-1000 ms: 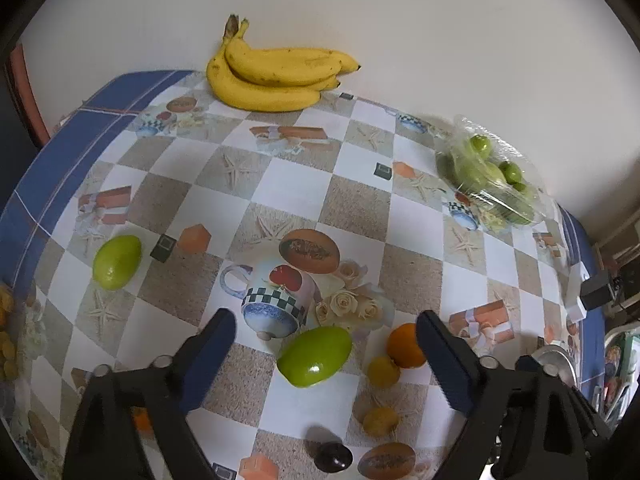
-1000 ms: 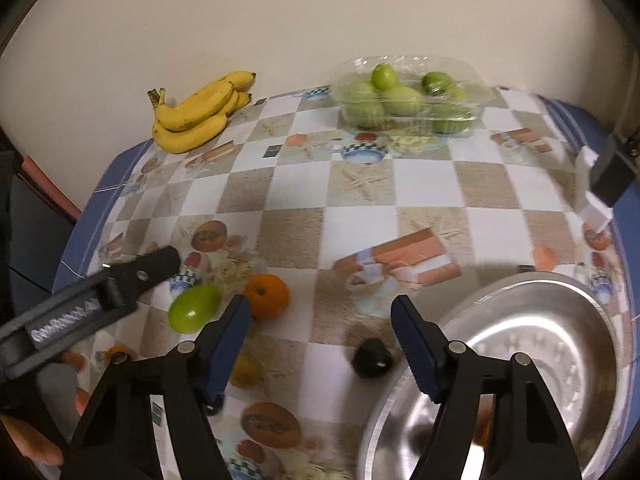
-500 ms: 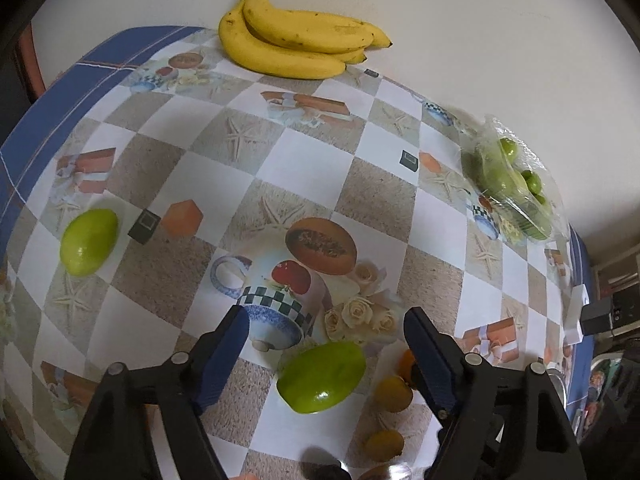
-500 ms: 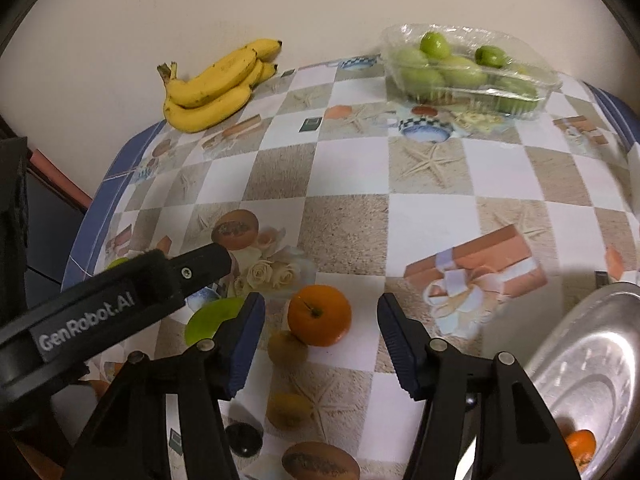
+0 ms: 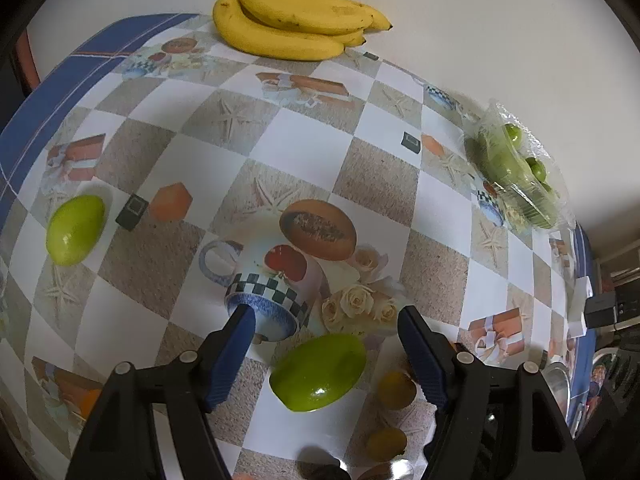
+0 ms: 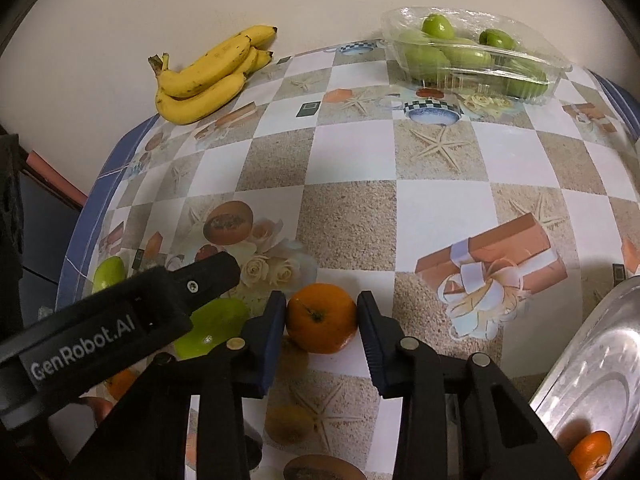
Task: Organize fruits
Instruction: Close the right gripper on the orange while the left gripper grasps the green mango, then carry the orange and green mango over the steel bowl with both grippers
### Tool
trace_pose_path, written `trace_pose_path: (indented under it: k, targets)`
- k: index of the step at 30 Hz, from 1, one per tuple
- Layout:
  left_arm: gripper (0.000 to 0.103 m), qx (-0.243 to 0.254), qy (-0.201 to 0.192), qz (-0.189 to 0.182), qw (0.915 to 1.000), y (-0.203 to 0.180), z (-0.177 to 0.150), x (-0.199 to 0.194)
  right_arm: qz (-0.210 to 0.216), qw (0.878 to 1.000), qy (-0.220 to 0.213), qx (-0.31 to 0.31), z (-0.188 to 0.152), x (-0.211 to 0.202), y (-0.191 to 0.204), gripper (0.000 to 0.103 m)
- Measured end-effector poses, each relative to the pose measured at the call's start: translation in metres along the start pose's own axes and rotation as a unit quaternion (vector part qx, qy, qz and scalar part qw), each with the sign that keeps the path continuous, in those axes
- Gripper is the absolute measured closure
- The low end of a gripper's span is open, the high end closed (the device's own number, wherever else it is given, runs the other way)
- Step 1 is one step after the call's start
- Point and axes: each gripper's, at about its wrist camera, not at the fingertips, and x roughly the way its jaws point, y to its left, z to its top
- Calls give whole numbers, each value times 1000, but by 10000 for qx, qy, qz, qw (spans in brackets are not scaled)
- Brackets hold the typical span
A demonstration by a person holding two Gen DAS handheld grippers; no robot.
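While the orange (image 6: 321,324) is bracketed by the just-closing right hand-held gripper (image 6: 322,326) | pads touching | green mango (image 5: 318,372) lies between wide, closing left hand-held gripper (image 5: 324,344) fingers, ungripped

In the right wrist view the black left gripper (image 6: 224,268) is covering most of a glossy green mango (image 6: 212,326), and the picture's lower right edge is cutting off a shiny steel bowl (image 6: 592,364) and the small orange fruit (image 6: 590,454) lying in it. In the left wrist view a dark round fruit (image 5: 322,470) is running off the bottom edge, and a blue finger (image 5: 420,356) is hiding part of a small yellow fruit (image 5: 394,390).
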Motion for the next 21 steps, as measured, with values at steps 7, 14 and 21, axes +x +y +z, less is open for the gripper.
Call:
trace_pose_path:
  k: [7, 14, 21]
  targets:
    - [35, -89, 123, -17, 9999, 4, -2, 6, -66, 9999, -83, 136, 2, -12, -13, 65]
    - [50, -47, 248, 73, 9997, -1, -7, 12, -87, 9994, -198, 273, 7, -26, -26, 65]
    - [59, -27, 299, 145, 9994, -7, -12, 12, -26, 9990, -240, 369, 8, -33, -32, 65]
